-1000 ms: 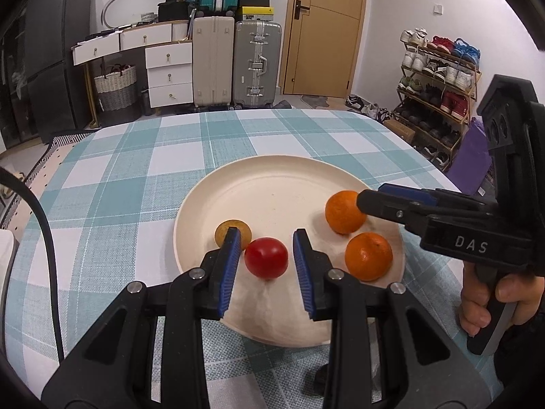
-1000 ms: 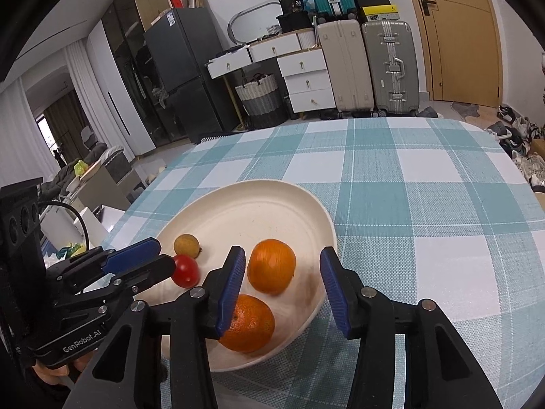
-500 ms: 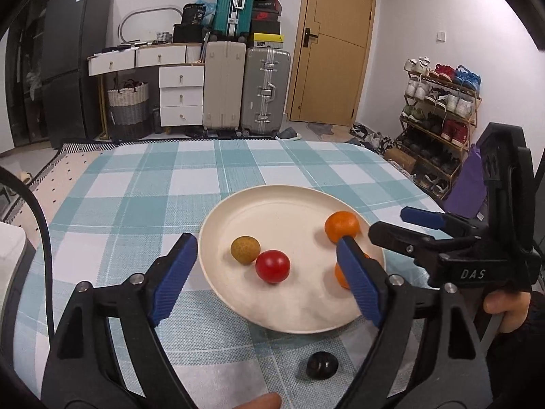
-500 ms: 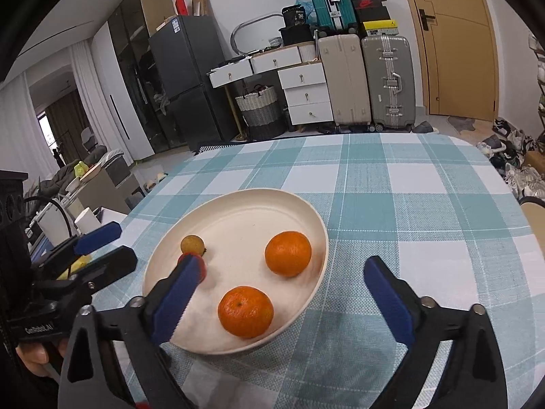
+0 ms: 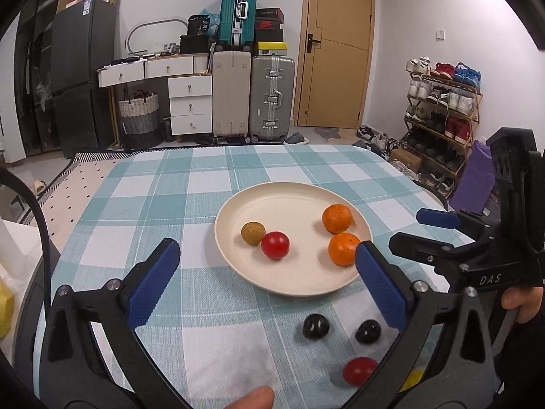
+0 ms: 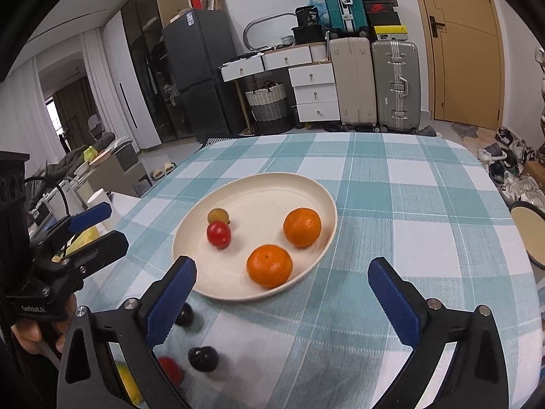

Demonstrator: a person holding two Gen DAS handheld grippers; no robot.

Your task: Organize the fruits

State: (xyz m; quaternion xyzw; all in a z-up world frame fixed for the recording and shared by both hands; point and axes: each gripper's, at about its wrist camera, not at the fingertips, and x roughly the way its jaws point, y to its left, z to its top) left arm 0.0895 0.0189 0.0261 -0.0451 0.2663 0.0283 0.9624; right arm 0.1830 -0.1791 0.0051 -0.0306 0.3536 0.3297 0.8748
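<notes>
Risk lies mostly with the loose fruit near the worktop's front edge: two dark plums point(image 5: 316, 327) point(image 5: 368, 331), a red tomato point(image 5: 359, 370) and a yellow fruit point(image 6: 127, 383), only partly seen, sit on the checked cloth just in front of the plate point(image 5: 272, 201). All are round, so a nudge from a finger coming in off-centre could roll one off the edge towards the person. A hard squeeze could also split the soft tomato.

Both tools stand wide and hold nothing. The left tool point(image 5: 269, 284) has just been opening, with only cloth and plate rim between its blue pads; the right tool point(image 6: 281, 301) likewise gapes over the plate's near rim.

On the cream plate lie two oranges point(image 5: 337, 218) point(image 5: 344, 248), glossy and dimpled, close together on the right, and on the left a second red tomato point(image 5: 275, 245) touching a small brownish fruit point(image 5: 253, 233). These four look settled; the shallow rim should keep them from rolling out.
</notes>
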